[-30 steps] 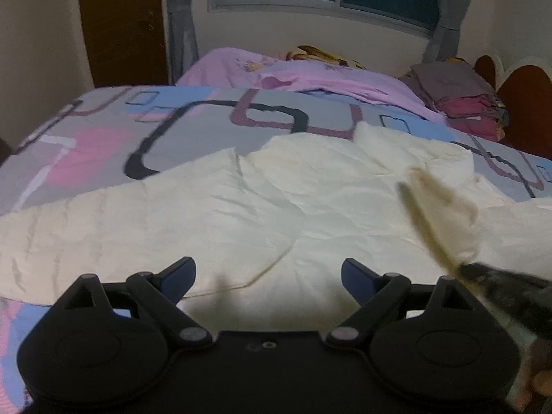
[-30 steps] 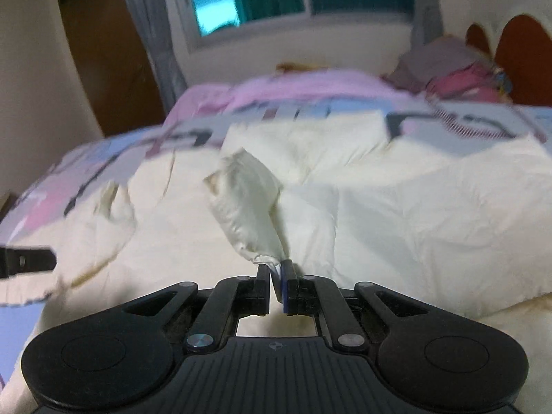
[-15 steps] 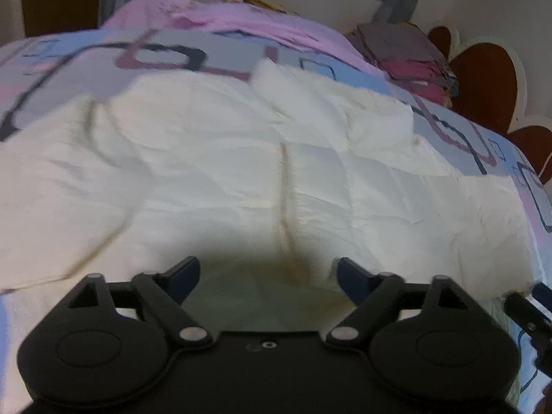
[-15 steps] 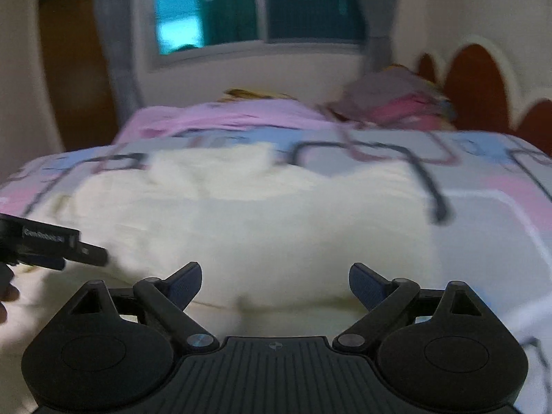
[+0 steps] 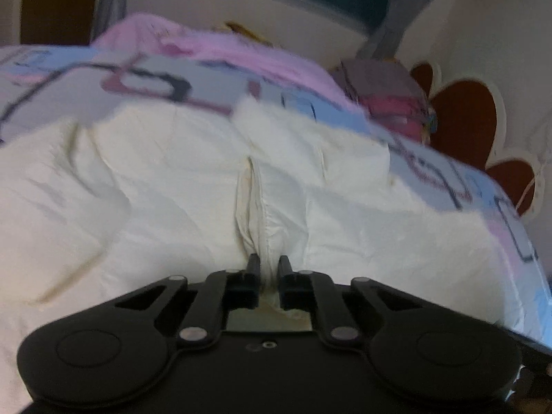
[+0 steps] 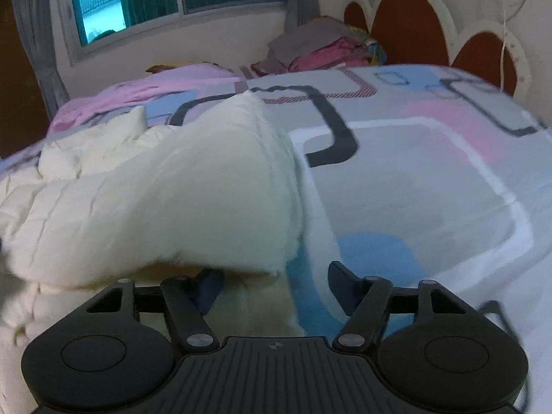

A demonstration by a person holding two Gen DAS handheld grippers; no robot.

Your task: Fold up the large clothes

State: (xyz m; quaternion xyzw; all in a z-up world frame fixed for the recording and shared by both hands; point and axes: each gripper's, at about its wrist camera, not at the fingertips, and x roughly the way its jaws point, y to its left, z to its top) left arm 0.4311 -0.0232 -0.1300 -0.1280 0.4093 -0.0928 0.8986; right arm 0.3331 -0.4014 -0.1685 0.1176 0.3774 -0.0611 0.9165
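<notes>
- Left wrist view: the left gripper (image 5: 269, 265) has its jaws pressed onto a raised ridge of the cream garment (image 5: 193, 186), pinching that fold at the garment's near edge.
- The garment lies spread across the bed (image 5: 490, 186); its far edge stops short of the pink blanket (image 5: 207, 48), leaving a band of patterned cover bare beyond it.
- Its cloth looks soft, quilted and creased, with a seam running straight away from the pinched fold.
- A pile of folded clothes (image 5: 390, 93) sits past the garment's far right corner, against the scalloped headboard (image 5: 465, 114).
- Right wrist view: the right gripper (image 6: 276, 284) has its jaws spread wide, holding nothing; its left finger (image 6: 207, 289) is tucked under the garment's (image 6: 165, 200) overhanging puffy edge.
- To the right of the garment the bed's (image 6: 431, 179) smooth cover lies bare up to the headboard (image 6: 407, 24).
</notes>
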